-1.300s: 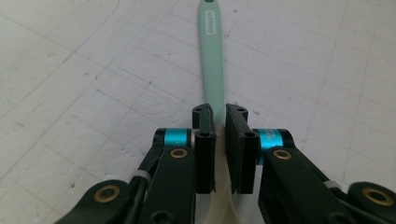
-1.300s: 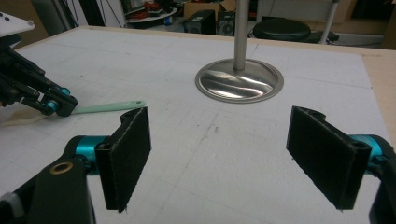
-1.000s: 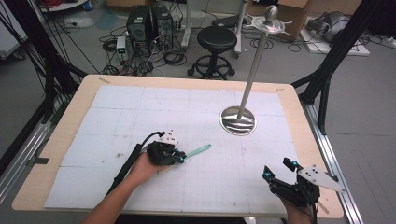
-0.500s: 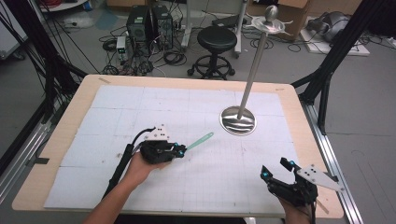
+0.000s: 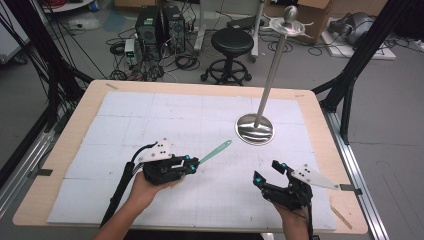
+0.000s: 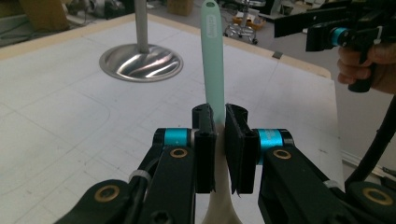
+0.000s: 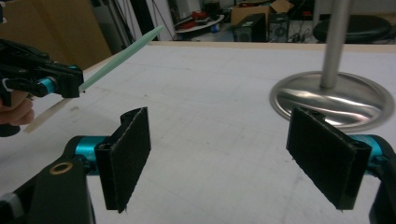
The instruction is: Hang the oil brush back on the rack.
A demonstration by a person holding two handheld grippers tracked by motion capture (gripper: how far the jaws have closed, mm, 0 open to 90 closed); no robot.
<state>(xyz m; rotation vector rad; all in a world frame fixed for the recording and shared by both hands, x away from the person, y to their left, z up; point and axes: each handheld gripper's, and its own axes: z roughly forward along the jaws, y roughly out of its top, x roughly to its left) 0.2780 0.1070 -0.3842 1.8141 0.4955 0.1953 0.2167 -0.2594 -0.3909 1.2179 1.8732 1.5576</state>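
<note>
Left gripper [image 5: 192,165] clamped on a pale green stick [image 5: 216,151]; right gripper [image 5: 267,172] wide open and empty.

In the left gripper view the two black jaws press close on the stick [image 6: 213,60], leaving just its width between them. It is flat, slim and smooth, mint green with a rounded tip and a small slot near the end; below the jaws it turns cream-white and widens, perhaps a spoon or spatula, though that part is cut off. From above, the stick slants out over the white gridded mat [image 5: 150,120], pointing toward the shiny round metal base [image 5: 255,130] of an upright steel pole [image 5: 270,75]. The right gripper's jaws stand far apart near the table's front edge, their flat pads [image 7: 128,156] dark and rough-textured, nothing between them. The table [image 5: 90,100] has a pale wood rim.
</note>
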